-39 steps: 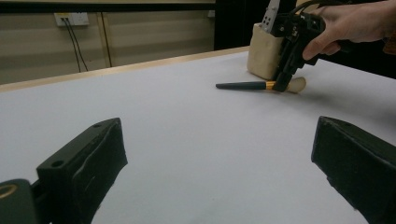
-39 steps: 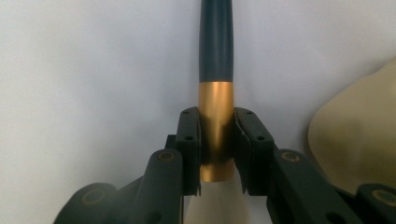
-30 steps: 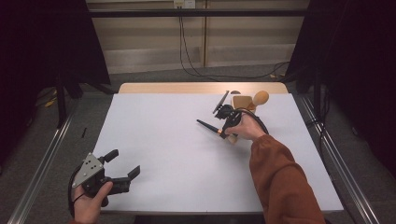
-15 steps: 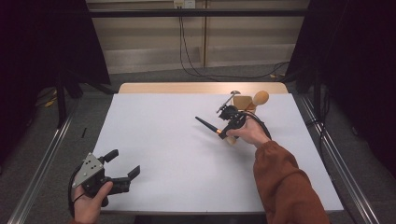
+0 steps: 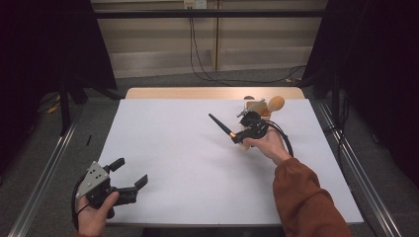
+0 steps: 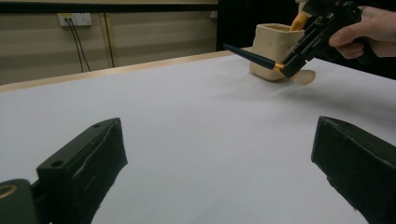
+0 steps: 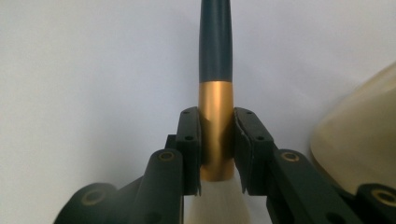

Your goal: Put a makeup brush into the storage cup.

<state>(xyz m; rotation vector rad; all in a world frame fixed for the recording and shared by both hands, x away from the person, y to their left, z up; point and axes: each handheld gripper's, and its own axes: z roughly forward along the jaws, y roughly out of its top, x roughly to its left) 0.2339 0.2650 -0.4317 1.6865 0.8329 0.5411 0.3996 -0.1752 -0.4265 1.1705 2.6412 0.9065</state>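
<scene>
Near edge: left gripper (image 5: pixel 129 178) idle, jaws wide apart, nothing between them. Farther out, right gripper (image 5: pixel 240 138) clamps the gold ferrule of a dark-handled, pale-bristled brush (image 7: pixel 215 98) above the white table (image 5: pixel 173 148). Smooth ferrule could slip or pivot; beyond, a swing might tip the beige ceramic holder (image 6: pixel 272 51).

Holder (image 5: pixel 258 109) stands at table (image 5: pixel 173 168) far right; brush (image 5: pixel 223 128) just left of holder; left gripper (image 5: pixel 129 174) well apart, near-left.

Brush (image 7: pixel 215 93) — dark handle, gold collar
</scene>
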